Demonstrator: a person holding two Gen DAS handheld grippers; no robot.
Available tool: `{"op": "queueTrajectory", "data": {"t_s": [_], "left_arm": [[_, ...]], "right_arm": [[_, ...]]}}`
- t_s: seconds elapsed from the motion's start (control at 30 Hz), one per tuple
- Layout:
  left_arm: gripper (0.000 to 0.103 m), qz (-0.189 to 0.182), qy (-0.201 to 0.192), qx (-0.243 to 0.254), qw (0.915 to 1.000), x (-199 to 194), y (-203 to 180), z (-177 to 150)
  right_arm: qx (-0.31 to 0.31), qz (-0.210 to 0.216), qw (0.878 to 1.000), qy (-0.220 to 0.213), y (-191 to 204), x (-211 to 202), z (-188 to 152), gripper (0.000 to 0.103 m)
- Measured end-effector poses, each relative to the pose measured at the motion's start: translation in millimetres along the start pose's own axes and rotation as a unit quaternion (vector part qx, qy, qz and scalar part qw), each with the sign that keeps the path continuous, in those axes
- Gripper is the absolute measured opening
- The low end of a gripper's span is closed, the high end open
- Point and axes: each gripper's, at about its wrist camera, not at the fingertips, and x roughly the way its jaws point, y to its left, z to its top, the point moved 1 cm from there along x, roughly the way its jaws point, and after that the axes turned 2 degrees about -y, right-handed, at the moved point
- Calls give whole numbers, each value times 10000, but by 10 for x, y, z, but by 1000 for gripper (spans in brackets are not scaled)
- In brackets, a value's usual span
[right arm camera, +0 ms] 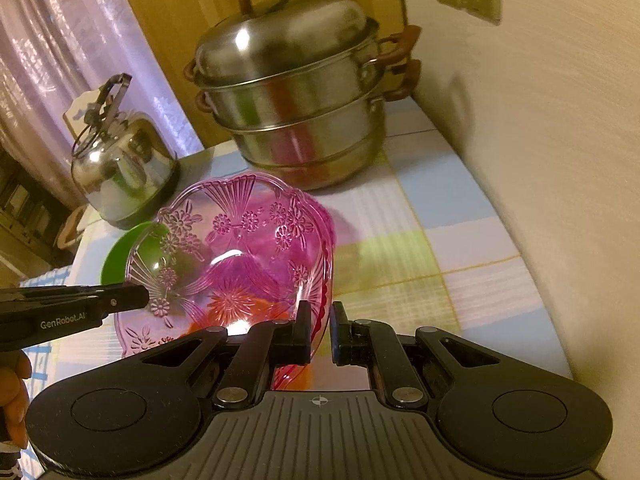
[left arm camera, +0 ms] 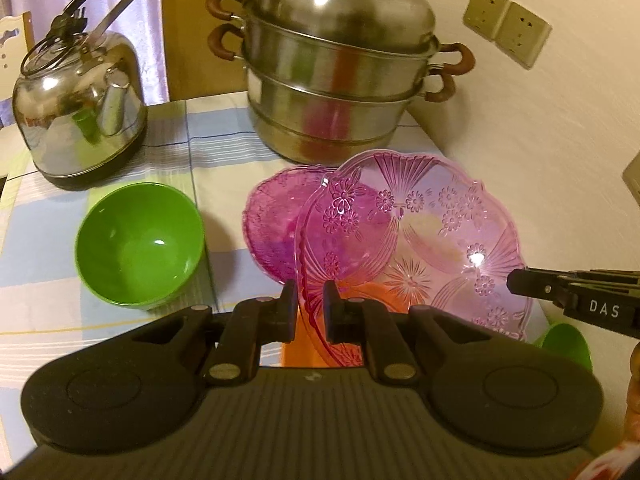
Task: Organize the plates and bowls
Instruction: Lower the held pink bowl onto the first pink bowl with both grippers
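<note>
A clear pink plate (left arm camera: 432, 236) with a pressed flower pattern hangs tilted above the table, held at two sides. My left gripper (left arm camera: 310, 292) is shut on its near left rim. My right gripper (right arm camera: 320, 312) is shut on the opposite rim of the pink plate (right arm camera: 232, 256). A second pink plate (left arm camera: 272, 224) lies on the cloth behind and below the raised one. A green bowl (left arm camera: 140, 244) stands upright and empty to the left. Another green bowl (left arm camera: 568, 340) peeks out under the right gripper (left arm camera: 516, 280). Something orange (left arm camera: 304, 340) shows through the plate; I cannot tell what it is.
A steel stacked steamer pot (left arm camera: 340, 72) stands at the back of the table by the wall. A steel kettle (left arm camera: 80, 112) sits at the back left. The checked tablecloth (right arm camera: 420, 248) ends at the wall on the right, which bears sockets (left arm camera: 508, 24).
</note>
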Motion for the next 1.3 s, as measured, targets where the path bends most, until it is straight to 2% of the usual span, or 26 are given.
{"op": "queueTrajectory", "data": {"t_s": [0.37,0.6,0.83,1.0,1.3], "left_arm": [[11,19,17,-48,10000,145,152,89],[11,46,-25,-5,10000,289,156,259],[11,45,-36,-60,10000,529,208,469],[11,178,-48,-46,9998,733,224,581],[11,265,137,-191,9994,1131,337,577]], "right_arm": [[-52,14,10000,83,86,231,91,9],[-59,-24,10000,-12,52,374,260,9],[-15,-8,10000,-66,-34,599,453,9],[42,5,10000,-78,-59,828,581,9],[100,31,9999,138,-134,1246,637,9]]}}
